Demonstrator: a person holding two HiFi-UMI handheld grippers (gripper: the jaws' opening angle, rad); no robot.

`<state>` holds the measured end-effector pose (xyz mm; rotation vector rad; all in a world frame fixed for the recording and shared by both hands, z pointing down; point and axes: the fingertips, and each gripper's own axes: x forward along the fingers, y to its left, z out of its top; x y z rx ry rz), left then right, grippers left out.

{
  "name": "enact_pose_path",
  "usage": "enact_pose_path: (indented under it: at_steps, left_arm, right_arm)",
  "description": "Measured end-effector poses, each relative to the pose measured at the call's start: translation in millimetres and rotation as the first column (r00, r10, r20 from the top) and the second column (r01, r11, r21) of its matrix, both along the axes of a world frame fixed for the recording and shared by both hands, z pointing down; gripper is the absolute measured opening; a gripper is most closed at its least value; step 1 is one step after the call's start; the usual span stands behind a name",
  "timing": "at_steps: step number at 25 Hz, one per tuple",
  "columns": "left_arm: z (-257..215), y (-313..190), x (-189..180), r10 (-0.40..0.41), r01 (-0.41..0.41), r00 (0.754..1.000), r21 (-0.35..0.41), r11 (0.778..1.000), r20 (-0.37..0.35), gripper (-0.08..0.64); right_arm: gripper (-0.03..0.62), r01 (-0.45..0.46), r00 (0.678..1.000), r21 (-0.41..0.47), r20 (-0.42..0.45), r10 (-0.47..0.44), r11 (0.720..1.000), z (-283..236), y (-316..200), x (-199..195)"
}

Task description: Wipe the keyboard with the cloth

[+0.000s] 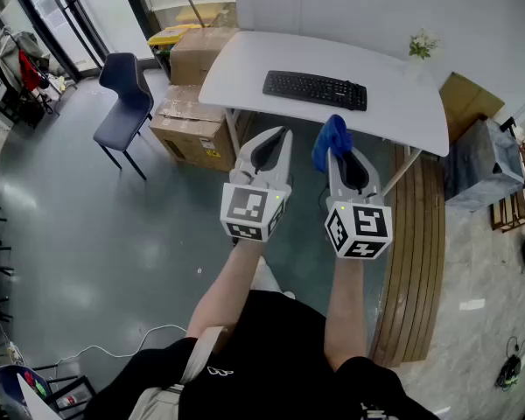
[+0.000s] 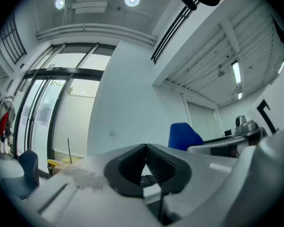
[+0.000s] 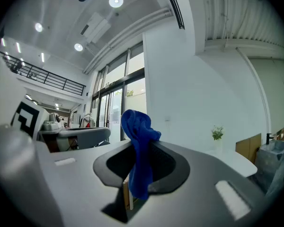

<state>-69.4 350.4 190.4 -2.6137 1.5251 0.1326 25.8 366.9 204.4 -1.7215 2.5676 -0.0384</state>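
Note:
A black keyboard [image 1: 315, 89] lies on the white table [image 1: 245, 59], near its middle. My right gripper [image 1: 334, 143] is shut on a blue cloth [image 1: 330, 140], which bunches up past the jaw tips; in the right gripper view the blue cloth [image 3: 139, 150] hangs down between the jaws. My left gripper [image 1: 285, 135] is shut with nothing in it, its jaw tips meeting. Both grippers hover side by side in front of the table's near edge, short of the keyboard. In the left gripper view, the keyboard [image 2: 148, 179] peeks through below the jaw tips.
A small plant [image 1: 422, 44] stands at the table's far right corner. Cardboard boxes [image 1: 192, 121] sit under and beside the table's left end, with a dark blue chair [image 1: 125, 100] further left. A grey bin [image 1: 483, 163] and wooden decking [image 1: 413, 261] are to the right.

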Motion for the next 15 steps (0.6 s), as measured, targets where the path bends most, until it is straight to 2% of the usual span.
enact_pose_path:
  at_steps: [9,15]
  left_arm:
    - [8,-82,-47,-0.010,0.010,1.000,-0.035,0.999,-0.007,-0.003]
    - [14,-138,-78,0.005,-0.006,1.000,-0.055,0.998,-0.017,-0.003]
  right_arm:
    - [0.077,-0.017,0.999,-0.018,0.034,0.017,1.000,1,-77,-28]
    - [0.077,0.027,0.999,-0.028,0.035,-0.026,0.999,0,-135,-75]
